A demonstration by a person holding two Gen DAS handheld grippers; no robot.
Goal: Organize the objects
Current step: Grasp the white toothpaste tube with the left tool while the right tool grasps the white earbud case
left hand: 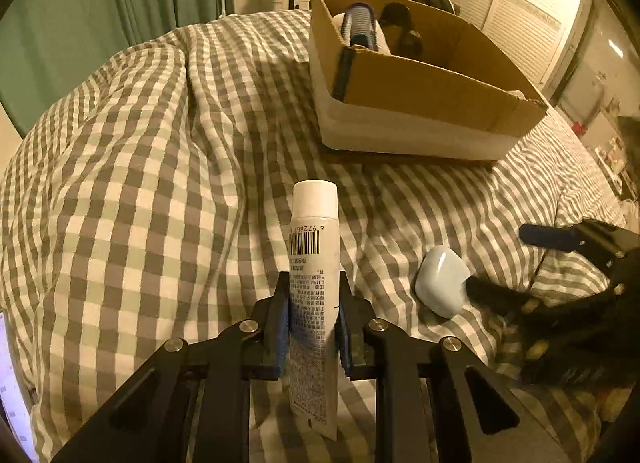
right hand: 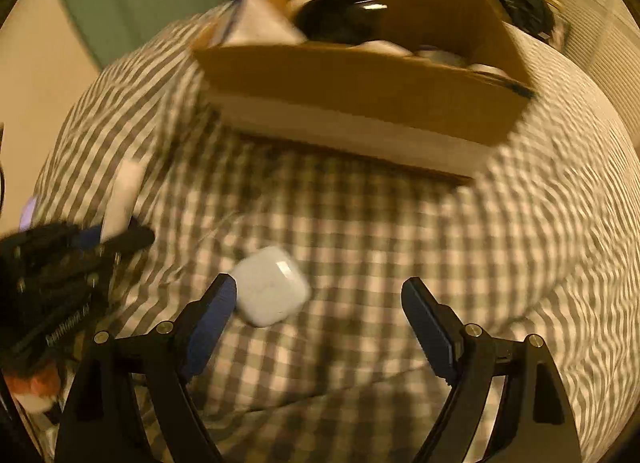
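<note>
Left gripper (left hand: pixel 313 317) fingers clamped on white tube (left hand: pixel 313 263), cap pointing beyond the fingertips. Right gripper (right hand: pixel 320 323) fingers spread wide, empty; earbud case (right hand: pixel 270 286) on checked bedspread (left hand: pixel 140 183) just beside left finger. Cardboard box (left hand: pixel 420 99) farther ahead.

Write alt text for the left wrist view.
The left tool is shut on a white tube, cap pointing away, above a checked bedcover. A pale earbud case lies to the right beside the right tool, with an open cardboard box behind.
</note>
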